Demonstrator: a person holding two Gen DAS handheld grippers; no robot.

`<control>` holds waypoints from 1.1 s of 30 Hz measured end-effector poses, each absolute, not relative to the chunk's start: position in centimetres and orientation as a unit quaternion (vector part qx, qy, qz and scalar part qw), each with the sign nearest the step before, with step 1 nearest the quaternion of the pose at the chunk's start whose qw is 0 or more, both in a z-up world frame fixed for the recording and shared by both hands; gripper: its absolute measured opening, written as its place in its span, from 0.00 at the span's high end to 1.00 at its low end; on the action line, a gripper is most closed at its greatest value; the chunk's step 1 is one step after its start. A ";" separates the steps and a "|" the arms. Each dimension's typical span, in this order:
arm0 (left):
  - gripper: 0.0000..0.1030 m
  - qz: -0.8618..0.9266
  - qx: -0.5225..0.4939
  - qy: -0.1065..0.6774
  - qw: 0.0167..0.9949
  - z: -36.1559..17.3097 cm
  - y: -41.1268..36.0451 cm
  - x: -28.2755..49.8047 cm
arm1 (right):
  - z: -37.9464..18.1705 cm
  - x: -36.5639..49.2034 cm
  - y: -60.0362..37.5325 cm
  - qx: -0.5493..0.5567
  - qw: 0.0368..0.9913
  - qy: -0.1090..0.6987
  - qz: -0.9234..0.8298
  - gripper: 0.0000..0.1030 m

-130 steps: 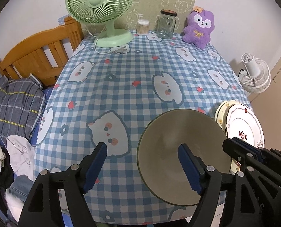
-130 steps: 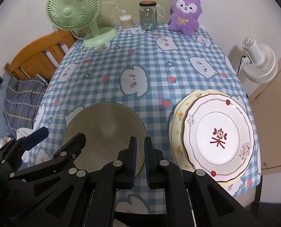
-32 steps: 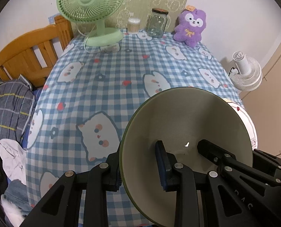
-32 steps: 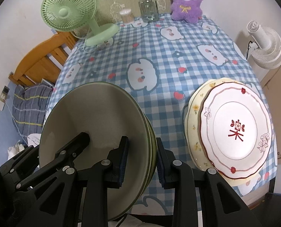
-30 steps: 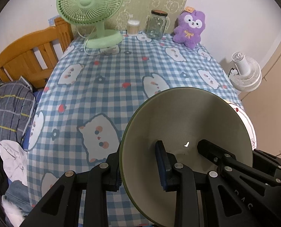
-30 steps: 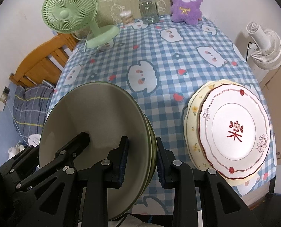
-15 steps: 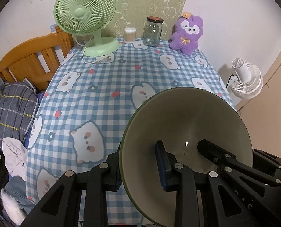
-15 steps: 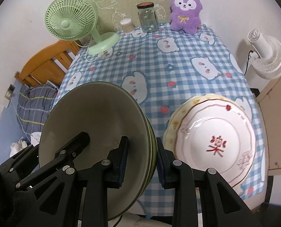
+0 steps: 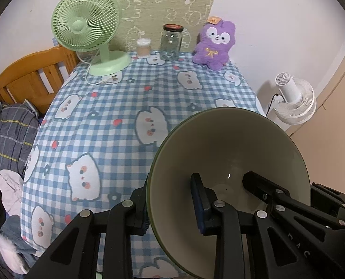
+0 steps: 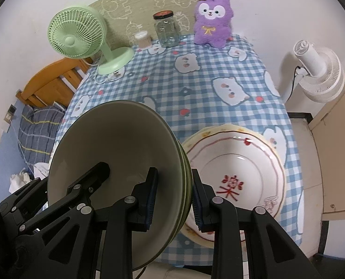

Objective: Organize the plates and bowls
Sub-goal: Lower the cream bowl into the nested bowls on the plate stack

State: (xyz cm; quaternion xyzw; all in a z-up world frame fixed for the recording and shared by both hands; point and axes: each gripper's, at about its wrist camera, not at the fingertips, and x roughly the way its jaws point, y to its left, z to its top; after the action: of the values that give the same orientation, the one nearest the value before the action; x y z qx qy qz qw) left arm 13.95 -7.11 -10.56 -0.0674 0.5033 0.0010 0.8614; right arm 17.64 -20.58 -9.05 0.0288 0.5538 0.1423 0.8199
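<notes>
A stack of pale green dishes [image 9: 228, 153] hangs tilted above the near part of the checked tablecloth [image 9: 125, 107], held from both sides. My left gripper [image 9: 171, 204] is shut on the stack's left rim, one finger inside the top dish and one outside. My right gripper [image 10: 174, 195] is shut on the right rim of the stack [image 10: 116, 144], where several rims show between its pads. Just right of it, a white plate with a red flower mark [image 10: 237, 169] lies on a yellow-edged plate [image 10: 196, 139] at the table's near right corner.
Along the far edge of the table stand a green desk fan [image 9: 88, 30], a small cotton-swab tub [image 9: 143, 47], a glass jar [image 9: 171, 43] and a purple plush toy [image 9: 213, 46]. A white fan [image 10: 316, 69] stands on the floor at the right. A wooden bed frame [image 9: 30, 79] is at the left.
Both grippers, still clamped on the green stack, have risen and drifted right. The white plate now lies right beside the stack's right rim, and more of the table shows.
</notes>
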 end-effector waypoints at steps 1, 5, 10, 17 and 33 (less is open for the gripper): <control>0.74 0.000 -0.067 0.503 0.862 -10.5 -7.5 14.1 | -9.0 17.7 -21.0 0.029 0.820 0.554 0.141 0.69; 0.74 -0.003 -0.064 0.502 0.863 -10.5 -8.7 14.6 | -9.0 18.2 -22.4 0.032 0.821 0.553 0.138 0.69; 0.74 -0.006 -0.062 0.503 0.862 -10.6 -10.1 15.1 | -9.1 18.6 -23.8 0.034 0.821 0.553 0.135 0.69; 0.74 -0.013 -0.063 0.507 0.860 -11.2 -12.1 16.0 | -9.6 19.3 -25.8 0.034 0.820 0.557 0.127 0.69; 0.74 -0.021 -0.067 0.522 0.850 -13.1 -15.8 17.2 | -11.3 20.4 -29.4 0.033 0.812 0.571 0.115 0.70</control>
State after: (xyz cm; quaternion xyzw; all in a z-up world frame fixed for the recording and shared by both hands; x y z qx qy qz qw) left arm 17.18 -15.82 -13.13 -0.0670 0.5221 -0.0211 0.8500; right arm 20.42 -29.43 -11.28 0.0332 0.5709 0.1148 0.8123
